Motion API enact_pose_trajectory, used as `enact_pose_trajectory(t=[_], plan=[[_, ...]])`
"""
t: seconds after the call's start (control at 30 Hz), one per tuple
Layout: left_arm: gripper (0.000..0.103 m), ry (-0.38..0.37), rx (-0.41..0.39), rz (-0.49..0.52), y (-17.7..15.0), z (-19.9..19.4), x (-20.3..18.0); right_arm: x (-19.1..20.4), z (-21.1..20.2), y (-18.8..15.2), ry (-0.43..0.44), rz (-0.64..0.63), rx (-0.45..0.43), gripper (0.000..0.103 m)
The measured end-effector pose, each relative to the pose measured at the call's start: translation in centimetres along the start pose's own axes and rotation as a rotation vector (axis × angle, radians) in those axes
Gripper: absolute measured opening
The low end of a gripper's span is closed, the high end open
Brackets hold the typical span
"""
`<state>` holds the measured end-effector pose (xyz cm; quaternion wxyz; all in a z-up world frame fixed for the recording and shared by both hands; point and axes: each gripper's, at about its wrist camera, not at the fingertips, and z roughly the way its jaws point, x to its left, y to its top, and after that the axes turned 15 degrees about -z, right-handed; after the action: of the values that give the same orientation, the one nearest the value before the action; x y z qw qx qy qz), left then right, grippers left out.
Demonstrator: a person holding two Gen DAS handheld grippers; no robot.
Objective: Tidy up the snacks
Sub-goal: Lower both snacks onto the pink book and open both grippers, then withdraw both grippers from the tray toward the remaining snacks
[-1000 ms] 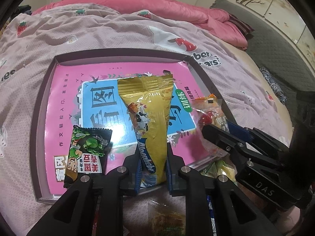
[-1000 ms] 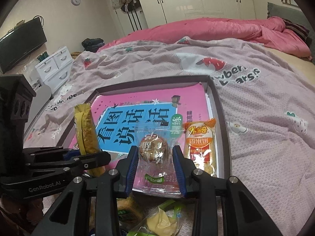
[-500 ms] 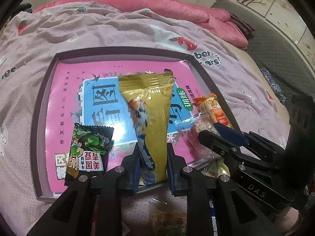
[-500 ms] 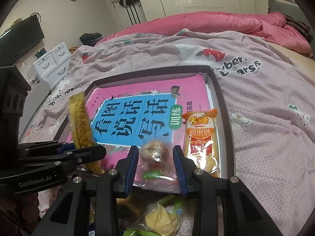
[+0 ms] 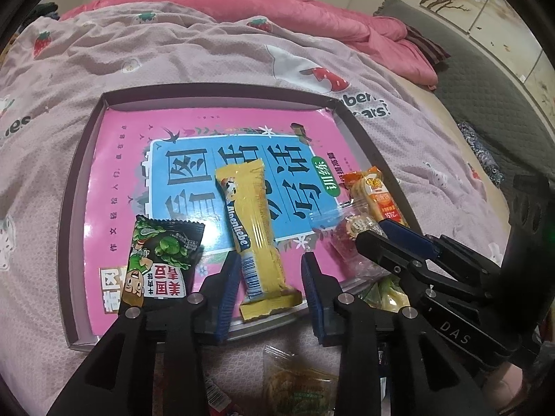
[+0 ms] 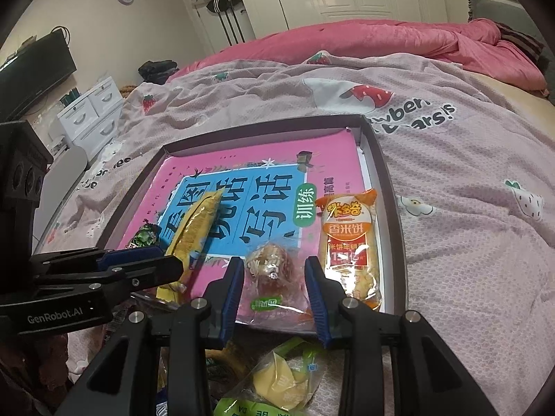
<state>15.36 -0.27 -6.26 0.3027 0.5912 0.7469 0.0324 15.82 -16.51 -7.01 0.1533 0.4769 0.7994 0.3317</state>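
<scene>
Green pea packet point(image 5: 161, 260): lying flat at the left of the shallow box tray point(image 5: 79, 173), on the pink book cover point(image 5: 128, 159).
Left gripper point(image 5: 270, 277): jaws opening, pads clear of the yellow wafer bar point(image 5: 255, 239) lying flat between them.
Clear pastry pouch point(image 6: 274, 277): sitting at the tray's near edge.
Right gripper point(image 6: 274, 284): narrow, pads closing on that pouch's sides.
Orange rice-cracker pack point(image 6: 350, 242): resting along the right wall.
Loose snack bags point(image 6: 281, 381): waiting on the bedspread point(image 6: 468, 242) below.
</scene>
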Motion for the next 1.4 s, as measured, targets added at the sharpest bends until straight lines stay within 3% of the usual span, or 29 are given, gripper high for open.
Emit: enact_pose_trajectory(t=[0.4,0.87,1.13,1.4], plan=[[0.044,-0.009,-0.016,-0.003,0.3,-1.0,0.0,-0.2,-0.6,0.3,0.011,0.012,-0.024,0.037],[0.060,-0.010,-0.050,-0.021,0.5,-2.9,0.1,-0.3,-1.6,0.6,0.028,0.026,-0.058,0.038],[0.075,-0.002,-0.079,-0.025,0.5,-4.3,0.0,0.0,-3.1,1.0,0.028,0.004,-0.114,0.044],[0.078,0.015,-0.115,-0.029,0.3,-6.0,-0.2,0.6,-5.2,1.2,0.003,-0.025,-0.173,0.055]])
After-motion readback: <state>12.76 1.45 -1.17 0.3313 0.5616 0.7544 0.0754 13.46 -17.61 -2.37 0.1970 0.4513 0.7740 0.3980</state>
